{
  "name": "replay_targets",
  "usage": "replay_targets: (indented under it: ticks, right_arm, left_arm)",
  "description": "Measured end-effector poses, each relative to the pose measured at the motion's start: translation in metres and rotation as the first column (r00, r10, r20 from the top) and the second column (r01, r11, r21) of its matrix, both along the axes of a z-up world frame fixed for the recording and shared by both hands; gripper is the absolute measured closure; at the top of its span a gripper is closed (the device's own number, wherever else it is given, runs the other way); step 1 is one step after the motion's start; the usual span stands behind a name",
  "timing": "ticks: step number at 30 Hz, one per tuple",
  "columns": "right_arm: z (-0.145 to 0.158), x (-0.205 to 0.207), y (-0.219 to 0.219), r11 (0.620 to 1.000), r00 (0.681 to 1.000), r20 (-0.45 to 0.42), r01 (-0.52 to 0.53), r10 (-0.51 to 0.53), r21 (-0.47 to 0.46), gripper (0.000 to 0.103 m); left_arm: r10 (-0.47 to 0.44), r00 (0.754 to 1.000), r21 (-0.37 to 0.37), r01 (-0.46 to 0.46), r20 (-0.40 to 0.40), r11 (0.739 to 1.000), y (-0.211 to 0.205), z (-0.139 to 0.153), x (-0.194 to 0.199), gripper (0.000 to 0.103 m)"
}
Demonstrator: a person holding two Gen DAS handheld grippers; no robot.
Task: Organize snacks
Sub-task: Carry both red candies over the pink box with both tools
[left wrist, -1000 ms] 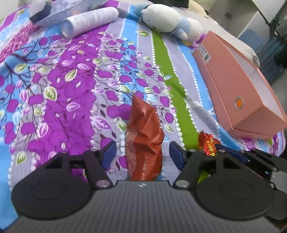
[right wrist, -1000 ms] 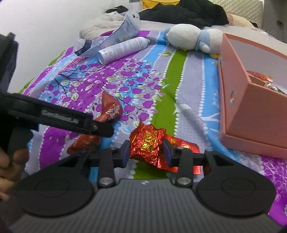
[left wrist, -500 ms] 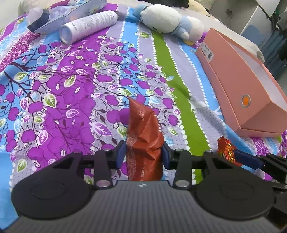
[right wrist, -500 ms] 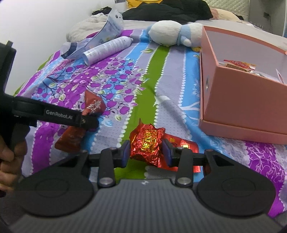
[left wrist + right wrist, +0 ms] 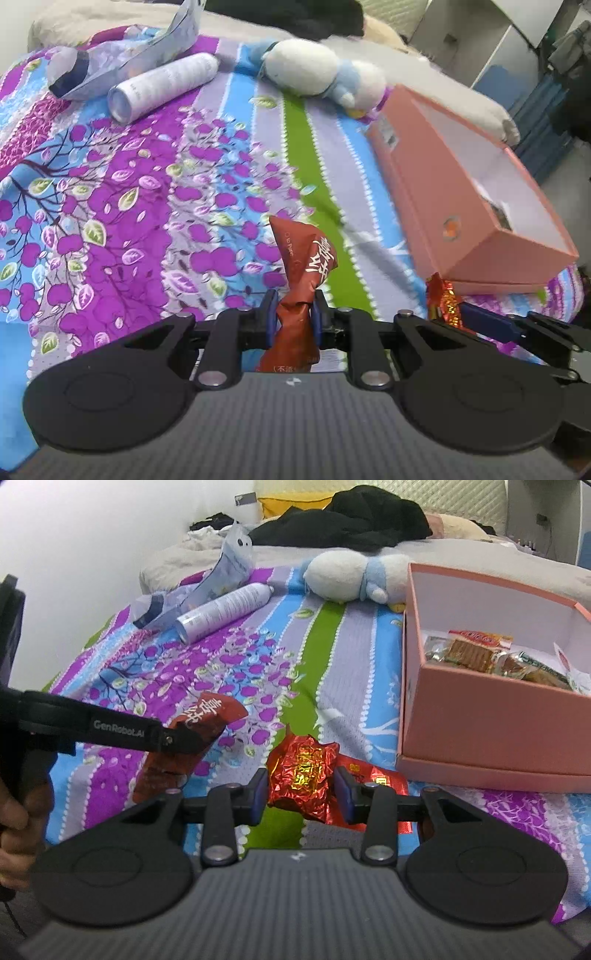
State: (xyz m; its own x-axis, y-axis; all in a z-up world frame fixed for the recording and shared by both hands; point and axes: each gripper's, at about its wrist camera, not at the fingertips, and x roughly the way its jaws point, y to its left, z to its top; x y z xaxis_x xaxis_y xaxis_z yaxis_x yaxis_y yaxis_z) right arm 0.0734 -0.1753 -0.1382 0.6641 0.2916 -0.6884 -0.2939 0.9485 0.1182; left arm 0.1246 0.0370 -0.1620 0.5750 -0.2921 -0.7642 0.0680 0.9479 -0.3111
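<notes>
Both packets now lifted, left hand-held gripper (image 5: 293, 317) closing on brown packet (image 5: 303, 273)

A bed fills most of both views, covered w/ a bedspread (image 5: 332, 657) striped in purple, blue, grey & green, printed w/ purple blossoms & leaves. Beyond it lies grey bedding (image 5: 461, 554). A cream quilted headboard (image 5: 461, 498) stands at the far end, w/ a yellow pillow (image 5: 291, 502) & a heap of black clothes (image 5: 369, 517) in front. Plain white wall (image 5: 92, 535) on the left of the right-wrist view. In the left-wrist view, white furniture (image 5: 491, 44) & blue panels (image 5: 546, 122) stand past the bed's far side. Light is even, indoor.
</notes>
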Motion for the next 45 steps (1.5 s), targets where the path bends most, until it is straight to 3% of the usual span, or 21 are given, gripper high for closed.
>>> replay_targets:
  ticks: [9, 17, 32, 39, 45]
  right_arm:
    - [0.03, -0.011, -0.012, 0.999, 0.999, 0.033, 0.039, -0.039, 0.003, 0.062]
    - [0.057, -0.022, -0.025, 0.997, 0.993, 0.088, 0.075, -0.076, 0.012, 0.062]
    - [0.075, -0.049, -0.081, 0.97, 0.96, 0.145, 0.244, -0.242, 0.004, 0.062]
    - [0.086, -0.044, -0.103, 0.959, 0.939, 0.204, 0.283, -0.277, -0.001, 0.062]
    - [0.097, -0.016, -0.127, 0.945, 0.901, 0.291, 0.326, -0.321, 0.033, 0.062]
  left_arm:
    - [-0.021, 0.997, -0.022, 0.023, 0.078, 1.0, -0.013, 0.041, -0.016, 0.081]
    - [-0.104, 0.984, -0.056, 0.113, 0.144, 0.992, -0.037, 0.073, -0.026, 0.081]
    - [-0.278, 0.95, -0.124, 0.296, 0.146, 0.947, -0.106, 0.082, -0.021, 0.081]
    - [-0.338, 0.918, -0.114, 0.366, 0.207, 0.924, -0.14, 0.096, 0.0, 0.081]
    - [-0.317, 0.9, -0.113, 0.364, 0.3, 0.925, -0.165, 0.125, 0.038, 0.081]
